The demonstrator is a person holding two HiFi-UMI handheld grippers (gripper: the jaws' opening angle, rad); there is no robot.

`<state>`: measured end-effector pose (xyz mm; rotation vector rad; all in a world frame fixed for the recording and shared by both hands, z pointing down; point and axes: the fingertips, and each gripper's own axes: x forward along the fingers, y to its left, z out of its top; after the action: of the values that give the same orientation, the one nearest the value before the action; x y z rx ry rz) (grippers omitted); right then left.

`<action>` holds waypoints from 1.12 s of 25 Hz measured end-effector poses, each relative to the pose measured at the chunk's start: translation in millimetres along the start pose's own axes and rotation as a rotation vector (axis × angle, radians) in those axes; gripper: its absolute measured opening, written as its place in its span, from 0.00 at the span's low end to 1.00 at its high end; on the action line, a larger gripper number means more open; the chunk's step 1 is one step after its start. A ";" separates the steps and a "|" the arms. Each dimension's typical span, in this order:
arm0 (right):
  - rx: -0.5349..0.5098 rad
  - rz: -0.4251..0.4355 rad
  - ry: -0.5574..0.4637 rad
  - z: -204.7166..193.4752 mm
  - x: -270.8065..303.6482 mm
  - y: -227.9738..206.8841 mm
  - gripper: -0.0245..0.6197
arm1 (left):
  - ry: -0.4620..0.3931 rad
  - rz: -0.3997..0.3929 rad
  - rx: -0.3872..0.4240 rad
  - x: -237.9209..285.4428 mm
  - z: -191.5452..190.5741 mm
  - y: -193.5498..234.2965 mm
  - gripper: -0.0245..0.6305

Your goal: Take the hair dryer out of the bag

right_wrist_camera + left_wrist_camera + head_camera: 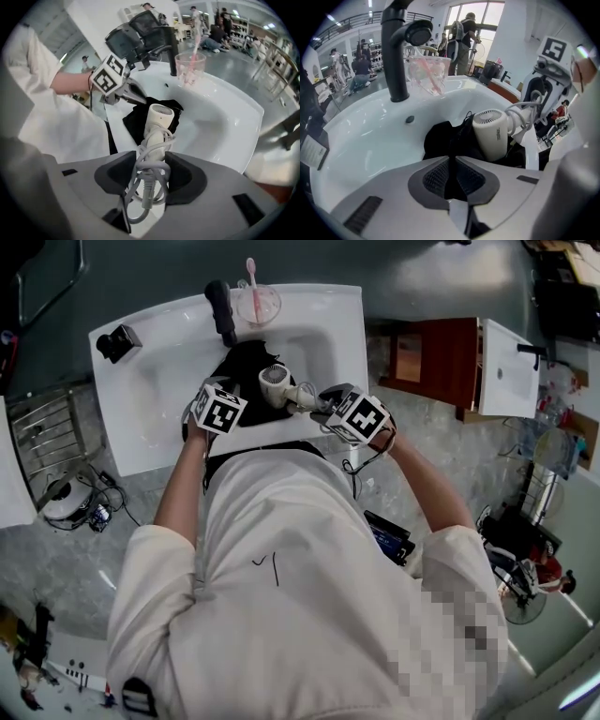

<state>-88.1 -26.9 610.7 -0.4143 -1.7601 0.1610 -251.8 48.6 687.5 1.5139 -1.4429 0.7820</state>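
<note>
Left gripper (451, 161) jaws nearly together, pinching the limp black cloth bag (440, 138) at the 6 o'clock rim of the glossy white sink (159, 362), while the right gripper (151, 161) clamps the handle, wound with white cord (150, 185), of the smooth cream hair dryer (158, 119), round barrel over the bag's 3 o'clock edge.

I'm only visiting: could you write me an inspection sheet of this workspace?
Surface: white washbasin, black faucet at its back.
Job's things: black bag lying in the bowl; white hair dryer just over it.
Clutter: clear cup holding a pink toothbrush; small black object on the left corner.
Grippers: left gripper pinches the bag's fabric; right gripper clamps the dryer's handle.
Cables: cord wound round the dryer's handle; loose wires lying at left.
Surroundings: grey floor; second basin at right; people far off.
</note>
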 end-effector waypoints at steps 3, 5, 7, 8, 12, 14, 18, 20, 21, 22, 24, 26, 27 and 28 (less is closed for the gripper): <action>0.204 0.114 -0.059 -0.1 -7.0 0.0 0.33 | 0.048 -0.003 0.079 10.7 -7.2 -12.4 0.11; 0.330 0.188 -0.096 -1.4 -12.7 0.9 0.33 | 0.064 -0.005 0.110 17.6 -8.9 -18.8 0.11; 0.436 0.232 -0.126 -2.5 -19.6 0.3 0.33 | 0.075 -0.022 0.101 24.1 -12.1 -22.1 0.11; 0.483 0.241 -0.140 -1.9 -24.2 -0.8 0.33 | 0.082 -0.031 0.087 27.0 -14.6 -21.9 0.11; 0.660 0.321 -0.211 -0.6 -40.2 -0.8 0.33 | 0.102 -0.050 0.046 32.1 -22.4 -17.6 0.11; 0.740 0.367 -0.254 -0.9 -45.8 -1.5 0.33 | 0.105 -0.048 0.055 31.6 -22.3 -17.4 0.11; 0.888 0.426 -0.356 1.4 -50.4 -10.5 0.33 | 0.121 -0.035 0.066 26.3 -29.7 -9.4 0.11; 0.931 0.419 -0.399 3.0 -50.2 -18.7 0.33 | 0.126 -0.028 0.033 20.6 -37.1 0.1 0.11; 0.952 0.411 -0.419 2.8 -50.8 -23.6 0.33 | 0.130 -0.022 0.017 16.9 -40.9 4.8 0.11; 0.972 0.406 -0.442 2.6 -51.8 -28.3 0.33 | 0.134 -0.013 0.007 12.6 -44.8 9.2 0.11; 1.008 0.412 -0.495 4.3 -53.8 -35.5 0.33 | 0.145 0.012 0.006 2.2 -53.0 18.2 0.11; 1.039 0.411 -0.531 5.8 -54.0 -41.9 0.33 | 0.156 0.041 0.023 -9.9 -61.4 28.6 0.11; 1.050 0.404 -0.540 6.0 -53.0 -45.1 0.33 | 0.160 0.056 0.039 -16.6 -65.1 34.0 0.11; 1.055 0.393 -0.544 5.7 -51.2 -48.0 0.33 | 0.162 0.072 0.058 -23.7 -68.2 39.3 0.11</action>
<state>-93.6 -89.2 578.3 0.0901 -1.8089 1.5141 -284.9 122.5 701.4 1.4137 -1.3706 0.9746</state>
